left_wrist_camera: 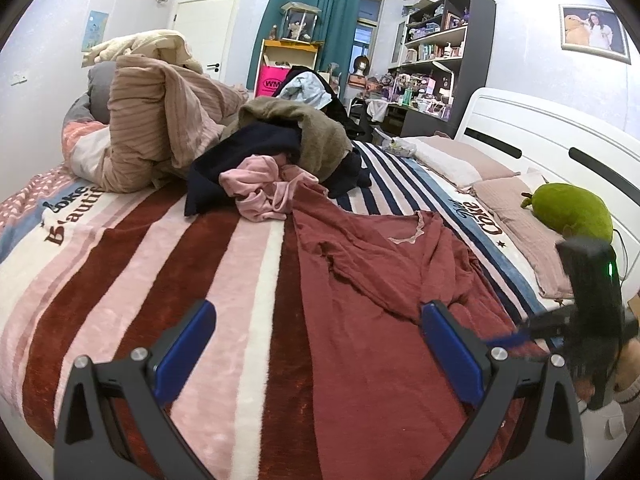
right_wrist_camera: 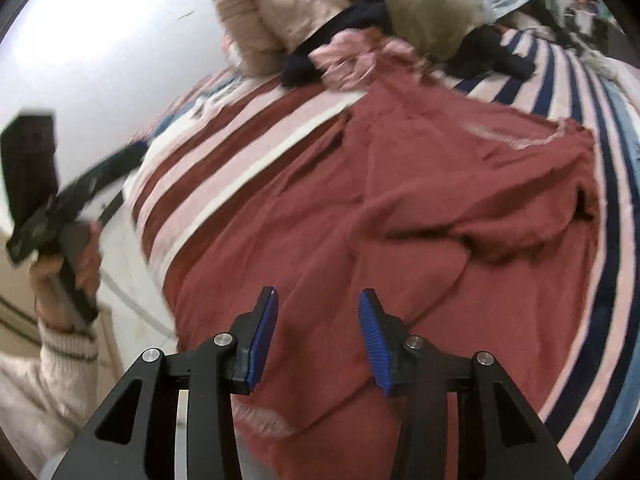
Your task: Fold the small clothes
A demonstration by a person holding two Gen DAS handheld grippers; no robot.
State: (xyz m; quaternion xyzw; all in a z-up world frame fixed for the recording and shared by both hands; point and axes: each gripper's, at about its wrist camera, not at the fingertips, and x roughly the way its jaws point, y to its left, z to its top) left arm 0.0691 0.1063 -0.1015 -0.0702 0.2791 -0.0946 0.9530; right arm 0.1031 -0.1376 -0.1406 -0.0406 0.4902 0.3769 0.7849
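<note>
A dark red garment [left_wrist_camera: 380,280] lies spread and wrinkled on the striped blanket [left_wrist_camera: 140,260], its pale neckline at the far side. It fills the right wrist view [right_wrist_camera: 400,220]. My left gripper [left_wrist_camera: 316,344] is wide open and empty, hovering over the garment's left edge. My right gripper [right_wrist_camera: 318,340] is open and empty, just above the garment's near hem. The right gripper also shows blurred at the right edge of the left wrist view [left_wrist_camera: 592,320]. The left gripper shows in a hand at the left of the right wrist view [right_wrist_camera: 60,208].
A heap of clothes lies beyond the garment: a pink piece [left_wrist_camera: 264,192], a dark navy one [left_wrist_camera: 240,160], an olive one [left_wrist_camera: 304,128] and a tan quilt [left_wrist_camera: 160,128]. A green plush toy [left_wrist_camera: 572,210] and pillows [left_wrist_camera: 512,208] lie by the white headboard [left_wrist_camera: 540,128]. Shelves [left_wrist_camera: 440,60] stand behind.
</note>
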